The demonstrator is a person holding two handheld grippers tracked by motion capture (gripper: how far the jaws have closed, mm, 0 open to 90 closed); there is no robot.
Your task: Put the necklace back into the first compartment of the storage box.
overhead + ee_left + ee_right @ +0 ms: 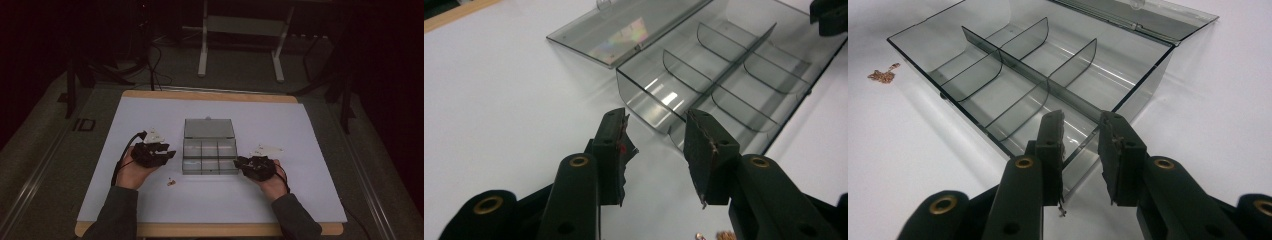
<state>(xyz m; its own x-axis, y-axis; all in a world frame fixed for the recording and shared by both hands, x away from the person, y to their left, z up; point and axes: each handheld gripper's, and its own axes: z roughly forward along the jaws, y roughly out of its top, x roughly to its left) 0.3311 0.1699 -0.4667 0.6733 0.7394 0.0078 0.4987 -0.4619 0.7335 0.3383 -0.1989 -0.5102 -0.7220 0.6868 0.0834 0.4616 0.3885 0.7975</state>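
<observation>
1. Dimly lit, the room behind your table (300, 130) falls into shadow; you can make out pale stand legs and cables there, little more.
2. Your table has a smooth white top with a wooden edge showing at the far and near sides.
3. At its middle lies the compartment box (209, 156), clear smoky plastic, six cells split by thin dividers with curved tops; its flat lid (208, 128) is folded open away from you. Every cell looks empty.
4. Your left gripper (167, 153) sits just beside the box's left wall, jaws wide apart around nothing.
5. Your right gripper (239, 162) hangs at the box's near right corner, jaws narrowly apart, the corner between them; touching or not, you cannot tell.
6. Near the box's front left lies a small coppery chain (171, 182), too fine to read clearly.
</observation>
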